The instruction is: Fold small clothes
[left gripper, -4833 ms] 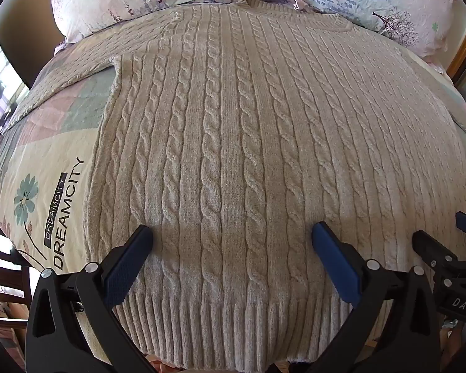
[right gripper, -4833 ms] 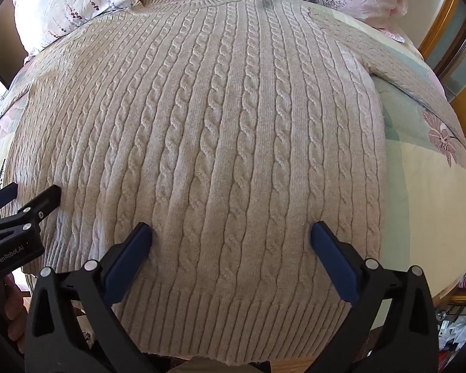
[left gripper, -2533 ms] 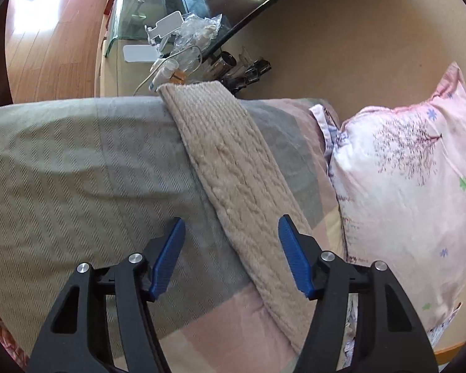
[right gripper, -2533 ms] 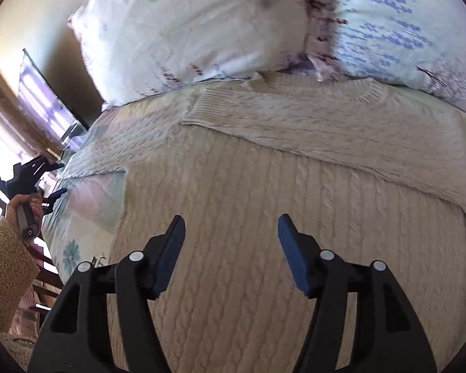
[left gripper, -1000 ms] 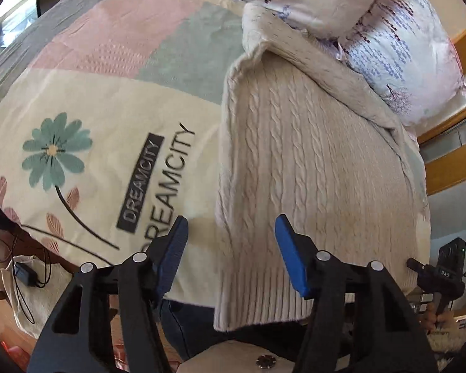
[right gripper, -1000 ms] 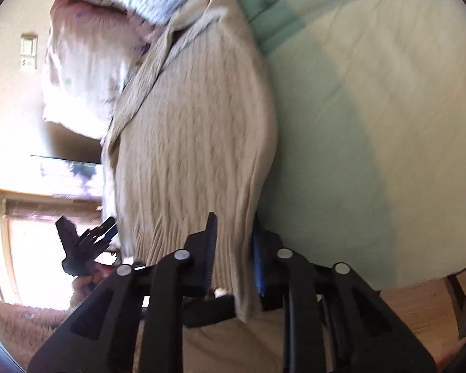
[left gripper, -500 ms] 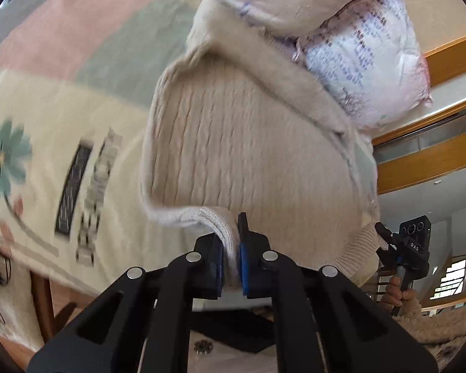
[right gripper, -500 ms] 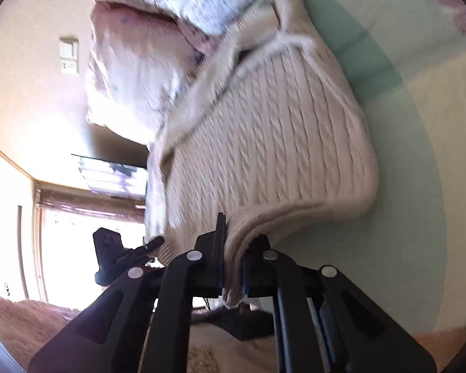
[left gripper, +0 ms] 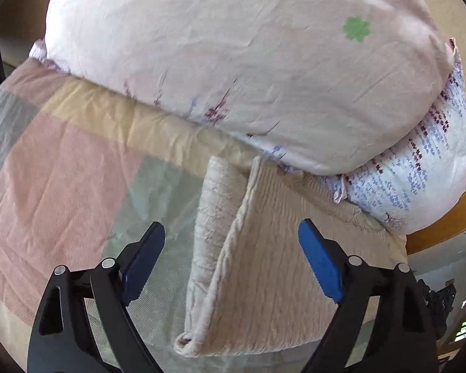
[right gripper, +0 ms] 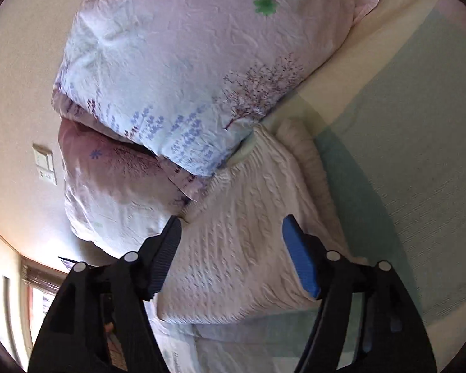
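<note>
Left tongs (left gripper: 231, 253) spread wide, blue pads w/ nothing between, hovering over near left edge of sweater (left gripper: 264, 267). Right tongs (right gripper: 233, 256) also apart, gripping nothing, poised above sweater (right gripper: 248, 248) from other side.

Sweater: cream cable-knit, lying folded on bed (left gripper: 62, 171), doubled over into compact rectangle. Top layer's edge seen as ridge running along left side in left view; lower layer peeking out beside it. Rolled hem corner visible at near left. Far end tucked against, partly under, pillows. In right view, rounded fold of knit along sweater's right side, near edge lying flat on sheet.

Pillows: pink one (left gripper: 233, 62) w/ green clover print stacked at head of bed; second, white w/ purple floral print (left gripper: 419, 180), below/beside it, touching sweater's far end. Right view: floral pillow (right gripper: 186, 71) on top, pink pillow (right gripper: 108, 186) under it.

Bed cover: patchwork blocks, pink, pale green, yellow, grey; sweater resting mostly on pale green part (right gripper: 404, 155).

Wooden bed frame (left gripper: 444, 223) at right edge of left view. Wall switch (right gripper: 45, 164) on beige wall in right view. Can't tell what dark item at far right of left view is. No containers seen.
</note>
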Available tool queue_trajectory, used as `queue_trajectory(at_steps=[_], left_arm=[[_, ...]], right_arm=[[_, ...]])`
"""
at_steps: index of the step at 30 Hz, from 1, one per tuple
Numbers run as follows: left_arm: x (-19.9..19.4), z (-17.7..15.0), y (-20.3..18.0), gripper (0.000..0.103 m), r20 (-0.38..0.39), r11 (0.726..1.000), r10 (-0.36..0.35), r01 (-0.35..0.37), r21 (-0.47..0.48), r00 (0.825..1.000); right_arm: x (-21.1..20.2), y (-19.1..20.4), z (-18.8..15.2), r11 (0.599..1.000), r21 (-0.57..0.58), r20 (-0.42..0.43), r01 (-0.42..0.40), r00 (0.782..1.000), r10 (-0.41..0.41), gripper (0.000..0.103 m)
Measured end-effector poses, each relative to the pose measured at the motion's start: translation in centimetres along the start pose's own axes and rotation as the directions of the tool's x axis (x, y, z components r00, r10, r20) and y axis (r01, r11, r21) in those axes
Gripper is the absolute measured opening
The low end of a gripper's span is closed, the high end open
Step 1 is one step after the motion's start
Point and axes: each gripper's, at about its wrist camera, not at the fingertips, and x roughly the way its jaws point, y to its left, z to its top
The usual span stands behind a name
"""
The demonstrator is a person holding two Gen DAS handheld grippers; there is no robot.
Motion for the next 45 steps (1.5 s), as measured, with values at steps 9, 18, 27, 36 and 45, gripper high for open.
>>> queue_trajectory(at_steps=[9, 18, 27, 36, 45], left_arm=[[5.5, -1.8, -0.2, 0.062, -0.093, 0.998, -0.058, 0.059, 0.007, 0.994], [1.8, -1.0, -9.8, 0.019, -0.099, 0.926, -0.377, 0.379, -0.002, 0.921], [11.3, -5.0, -31.2, 0.028, -0.314, 0.584, -0.807, 0.755, -0.296, 0.501], [8.4, -3.1, -22.1, 0.087, -0.178, 0.927, -0.355, 0.370, 0.056, 0.918], [14.8, -8.8, -20.5, 0.091, -0.357, 0.955, -0.209, 0.269, 0.127, 0.910]], right_arm=[[-1.6, -1.8, -1.2, 1.000, -0.008, -0.062, 0.013, 0.998, -0.013, 0.069], [-2.6, -2.4, 1.6, 0.998, -0.064, -0.075, 0.026, 0.997, -0.031, 0.069], [-2.6, -4.1, 8.8, 0.999, -0.038, -0.012, 0.008, 1.000, -0.008, 0.069], [0.4, -7.2, 11.4, 0.998, 0.055, -0.229, -0.023, 0.973, 0.035, 0.087], [6.5, -5.5, 8.2, 0.999, -0.044, -0.389, -0.026, 0.921, 0.006, 0.072]])
